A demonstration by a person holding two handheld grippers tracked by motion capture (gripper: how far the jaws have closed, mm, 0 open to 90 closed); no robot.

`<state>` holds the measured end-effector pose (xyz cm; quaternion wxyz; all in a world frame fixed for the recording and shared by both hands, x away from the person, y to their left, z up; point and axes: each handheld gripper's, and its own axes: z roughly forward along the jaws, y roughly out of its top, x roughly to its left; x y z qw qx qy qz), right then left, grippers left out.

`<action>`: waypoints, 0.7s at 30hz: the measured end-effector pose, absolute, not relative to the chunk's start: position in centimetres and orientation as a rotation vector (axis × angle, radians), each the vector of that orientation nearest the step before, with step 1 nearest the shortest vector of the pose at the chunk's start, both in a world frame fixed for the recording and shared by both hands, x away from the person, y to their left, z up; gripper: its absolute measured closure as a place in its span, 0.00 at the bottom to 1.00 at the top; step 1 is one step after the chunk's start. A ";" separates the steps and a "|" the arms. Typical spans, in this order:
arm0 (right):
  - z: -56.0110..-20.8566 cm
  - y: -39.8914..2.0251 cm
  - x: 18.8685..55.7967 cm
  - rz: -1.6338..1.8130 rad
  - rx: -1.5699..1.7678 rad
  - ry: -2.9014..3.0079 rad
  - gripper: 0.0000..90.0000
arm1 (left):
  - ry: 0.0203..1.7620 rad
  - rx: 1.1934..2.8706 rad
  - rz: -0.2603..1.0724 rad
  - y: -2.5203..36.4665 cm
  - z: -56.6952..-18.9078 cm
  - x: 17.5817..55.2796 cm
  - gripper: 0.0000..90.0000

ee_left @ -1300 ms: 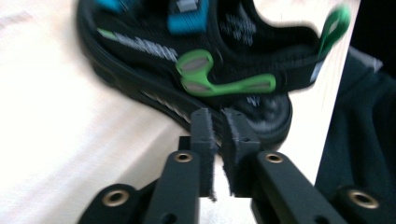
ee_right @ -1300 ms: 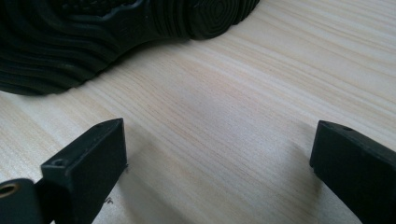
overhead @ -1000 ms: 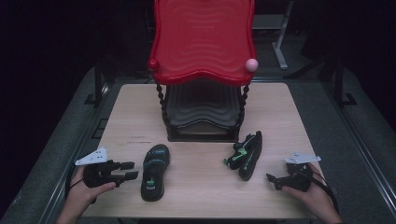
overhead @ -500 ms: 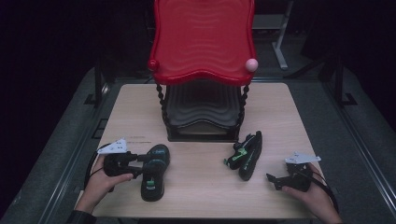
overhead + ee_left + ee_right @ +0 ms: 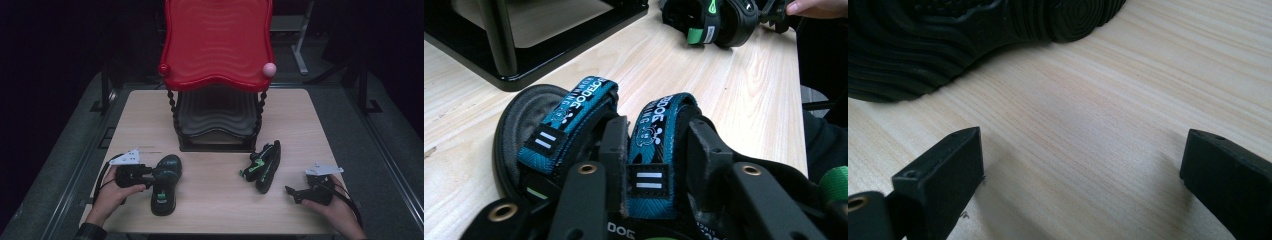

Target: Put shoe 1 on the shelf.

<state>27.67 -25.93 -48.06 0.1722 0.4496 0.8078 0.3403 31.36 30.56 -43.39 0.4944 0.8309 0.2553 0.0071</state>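
Observation:
A black sandal [image 5: 165, 186] with teal straps lies on the wooden table [image 5: 215, 210] at the front left. My left gripper [image 5: 150, 172] reaches it from the left. In the left gripper view my left gripper [image 5: 659, 150] has its jaws on either side of the nearer teal strap [image 5: 656, 135]; they have just been closing, and the pads press on it. A second black sandal [image 5: 264, 161] with green tabs lies on its side at the right. My right gripper [image 5: 295, 192] rests just right of it, open. In the right gripper view the sandal's ribbed sole [image 5: 948, 35] lies beyond my right gripper [image 5: 1083, 165].
A two-tier stand occupies the table's back middle, with a red wavy top tray [image 5: 217, 45] and a black lower tray [image 5: 215, 120]. Its black base frame [image 5: 549, 45] lies close behind the left sandal. Dark floor surrounds the table.
My left gripper has moved right to the left sandal and its jaws have closed on the nearer strap. The right gripper and right sandal have not moved.

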 end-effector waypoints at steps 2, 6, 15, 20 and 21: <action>-48.1 -25.9 27.7 0.966 1.276 2.292 0.03 | 0.620 2.002 -0.008 30.7 -43.4 31.5 0.75; -48.1 -25.9 27.7 0.966 1.276 2.292 0.03 | 0.608 1.982 -0.040 30.9 -43.3 31.4 0.76; -48.1 -25.9 27.7 0.966 1.276 2.292 0.04 | 0.548 1.948 -0.059 30.2 -41.8 31.0 0.76; -48.1 -25.9 27.7 0.965 1.276 2.292 0.04 | 0.513 1.934 -0.059 29.4 -40.3 31.1 0.76; -48.1 -25.9 27.7 0.966 1.276 2.292 0.04 | 0.504 1.934 -0.059 29.2 -40.0 31.2 0.76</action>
